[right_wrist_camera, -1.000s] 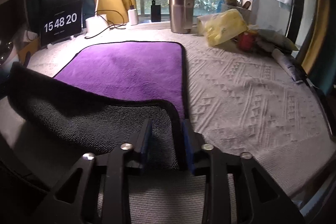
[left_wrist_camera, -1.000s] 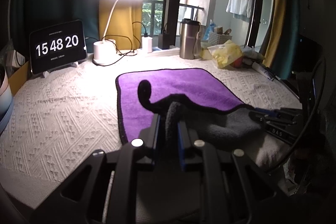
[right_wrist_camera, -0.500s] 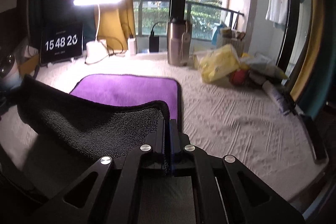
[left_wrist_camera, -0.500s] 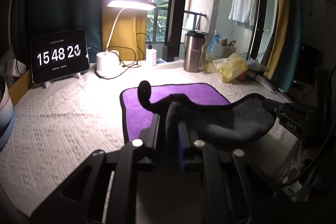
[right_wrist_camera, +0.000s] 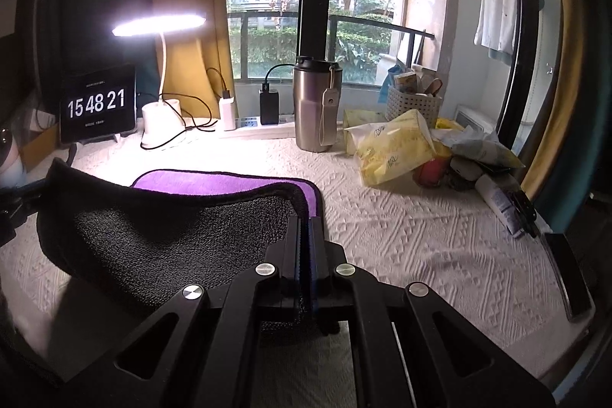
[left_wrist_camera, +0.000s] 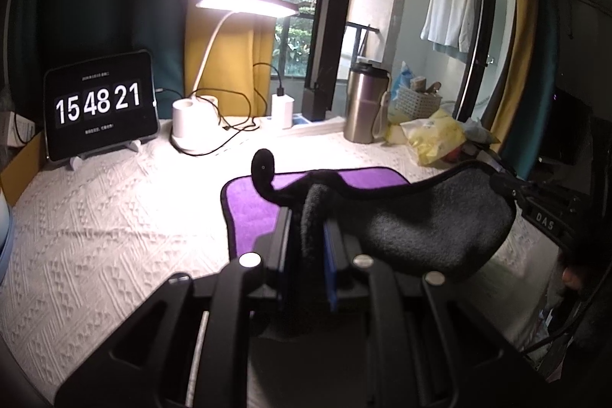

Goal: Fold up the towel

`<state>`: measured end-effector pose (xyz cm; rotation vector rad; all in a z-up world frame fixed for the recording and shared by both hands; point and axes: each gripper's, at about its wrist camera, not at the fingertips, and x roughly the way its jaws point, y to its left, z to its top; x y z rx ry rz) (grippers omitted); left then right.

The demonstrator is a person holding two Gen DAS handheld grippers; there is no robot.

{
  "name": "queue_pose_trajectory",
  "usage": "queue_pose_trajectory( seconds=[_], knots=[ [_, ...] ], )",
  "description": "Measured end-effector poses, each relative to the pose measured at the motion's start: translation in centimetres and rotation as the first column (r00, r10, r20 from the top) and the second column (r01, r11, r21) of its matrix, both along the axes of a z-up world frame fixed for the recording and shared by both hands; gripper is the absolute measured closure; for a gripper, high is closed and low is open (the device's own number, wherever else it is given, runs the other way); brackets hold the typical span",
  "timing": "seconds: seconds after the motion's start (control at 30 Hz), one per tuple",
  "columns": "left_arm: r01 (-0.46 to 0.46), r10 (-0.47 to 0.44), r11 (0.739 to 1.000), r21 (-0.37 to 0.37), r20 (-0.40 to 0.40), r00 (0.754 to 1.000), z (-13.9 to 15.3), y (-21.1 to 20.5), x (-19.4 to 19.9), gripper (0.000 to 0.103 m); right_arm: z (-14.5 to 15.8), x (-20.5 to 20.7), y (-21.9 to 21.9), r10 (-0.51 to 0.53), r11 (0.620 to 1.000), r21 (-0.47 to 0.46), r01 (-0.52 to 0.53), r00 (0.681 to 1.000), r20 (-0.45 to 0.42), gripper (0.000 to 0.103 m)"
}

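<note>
The towel point(left_wrist_camera: 420, 228) is purple on top and dark grey beneath, with a black hem. Its far part point(left_wrist_camera: 252, 209) lies flat on the white textured tablecloth point(left_wrist_camera: 114, 217). My left gripper point(left_wrist_camera: 308, 217) is shut on the near left corner, with a hem loop sticking up. My right gripper point(right_wrist_camera: 306, 239) is shut on the near right corner of the towel point(right_wrist_camera: 172, 232). Both corners are lifted, so the near edge hangs between them with the grey side facing me. The right gripper shows at the right of the left wrist view point(left_wrist_camera: 508, 186).
At the back stand a tablet clock point(left_wrist_camera: 101, 104), a lit desk lamp point(left_wrist_camera: 191, 125), a charger point(left_wrist_camera: 282, 109) and a steel tumbler point(right_wrist_camera: 315, 106). Yellow bags point(right_wrist_camera: 394, 148), a basket point(right_wrist_camera: 413, 102) and a tube point(right_wrist_camera: 501, 205) clutter the right side. A dark phone point(right_wrist_camera: 566, 278) lies at the right table edge.
Both grippers have risen and carried the near towel edge up and forward over the purple part. The right gripper's jaws closed tight on its corner. Less purple surface shows now.
</note>
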<state>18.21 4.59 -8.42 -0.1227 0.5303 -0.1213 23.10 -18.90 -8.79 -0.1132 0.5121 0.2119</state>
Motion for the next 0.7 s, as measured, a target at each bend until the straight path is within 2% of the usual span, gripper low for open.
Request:
queue_pose_trajectory(
  seconds=[0.3,0.7],
  knots=[
    [-0.007,0.007,1.0,-0.004,0.0,1.0,-0.1,1.2,3.4,0.087,0.7,2.8,0.5,-0.016,1.0,0.007,0.015,1.0,0.018,0.099],
    [-0.013,0.013,1.0,0.002,0.001,1.0,-0.4,1.8,7.7,0.087,0.1,7.3,1.2,-0.02,1.0,0.006,0.02,1.0,0.007,0.099]
  ],
)
